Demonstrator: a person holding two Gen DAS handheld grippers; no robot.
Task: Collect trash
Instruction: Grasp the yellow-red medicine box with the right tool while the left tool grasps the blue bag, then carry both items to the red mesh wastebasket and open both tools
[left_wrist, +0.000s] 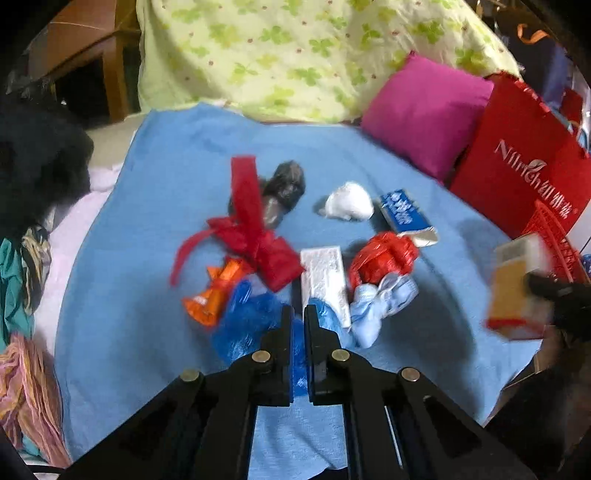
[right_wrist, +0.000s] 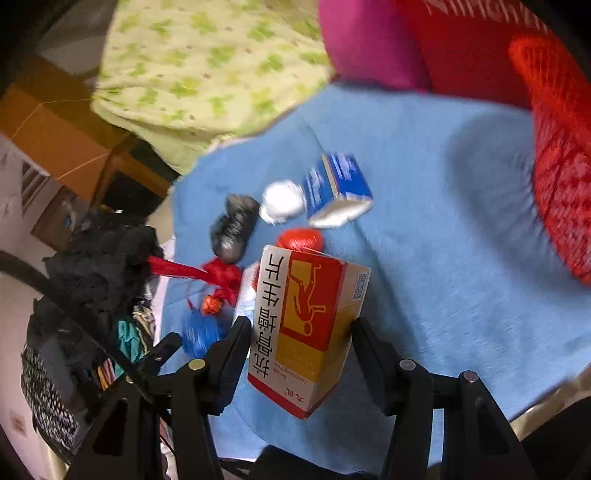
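Note:
Trash lies piled on a blue blanket (left_wrist: 147, 258). My left gripper (left_wrist: 298, 314) is shut on a dark blue plastic bag (left_wrist: 247, 321), whose film shows between the pads. Around it lie an orange wrapper (left_wrist: 218, 291), a red plastic bag (left_wrist: 255, 236), a white box (left_wrist: 325, 280), a pale blue bag (left_wrist: 380, 302) and a crumpled red bag (left_wrist: 380, 254). Farther back are a black bag (left_wrist: 284, 188), a white paper ball (left_wrist: 349, 201) and a blue carton (left_wrist: 402, 212). My right gripper (right_wrist: 301, 325) is shut on a red-and-yellow box (right_wrist: 306, 332), lifted off the blanket.
A red mesh basket (right_wrist: 565, 166) sits at the right edge, beside a red paper bag (left_wrist: 517, 162) and a magenta pillow (left_wrist: 424, 110). A green floral quilt (left_wrist: 295, 55) lies behind. Dark clothing (left_wrist: 37, 166) and a wooden table (left_wrist: 92, 48) are at the left.

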